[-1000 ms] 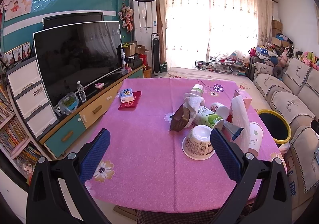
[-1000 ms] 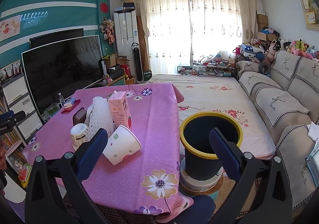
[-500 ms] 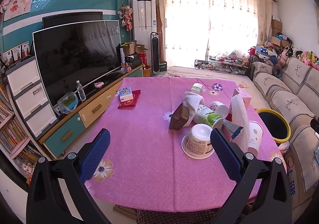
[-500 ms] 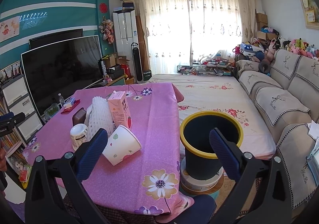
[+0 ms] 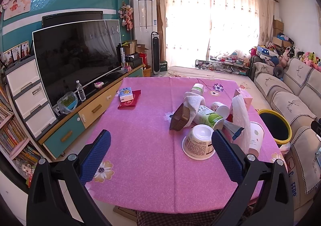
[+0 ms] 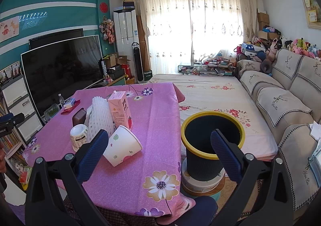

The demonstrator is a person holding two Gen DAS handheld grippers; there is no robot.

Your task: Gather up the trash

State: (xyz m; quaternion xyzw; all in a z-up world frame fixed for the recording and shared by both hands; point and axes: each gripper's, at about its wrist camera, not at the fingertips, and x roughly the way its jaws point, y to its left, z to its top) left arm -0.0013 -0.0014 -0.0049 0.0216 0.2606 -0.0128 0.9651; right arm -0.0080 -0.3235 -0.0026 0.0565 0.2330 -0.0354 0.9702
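Observation:
Trash lies in a cluster on the pink-clothed table [image 5: 140,125]: an upturned white tub [image 5: 198,142], a green-label can [image 5: 208,118], a brown tray [image 5: 179,117], white foam netting [image 5: 239,113] and a paper cup [image 5: 255,135]. My left gripper [image 5: 160,145] is open over the near table edge, its right finger beside the tub. In the right wrist view the tipped paper cup [image 6: 122,145], pink carton [image 6: 120,109] and netting [image 6: 101,116] sit left of the yellow-rimmed bin [image 6: 212,145]. My right gripper [image 6: 159,147] is open and empty.
A blue box on a red packet [image 5: 128,97] lies at the table's far left. The TV [image 5: 78,55] and its cabinet run along the left. A sofa [image 6: 280,101] lines the right wall, with a floral mat [image 6: 210,93] on the floor between.
The left wrist view has drifted slightly, so the trash cluster sits a little higher and nearer the fingers. The right gripper has barely moved. Both stay open.

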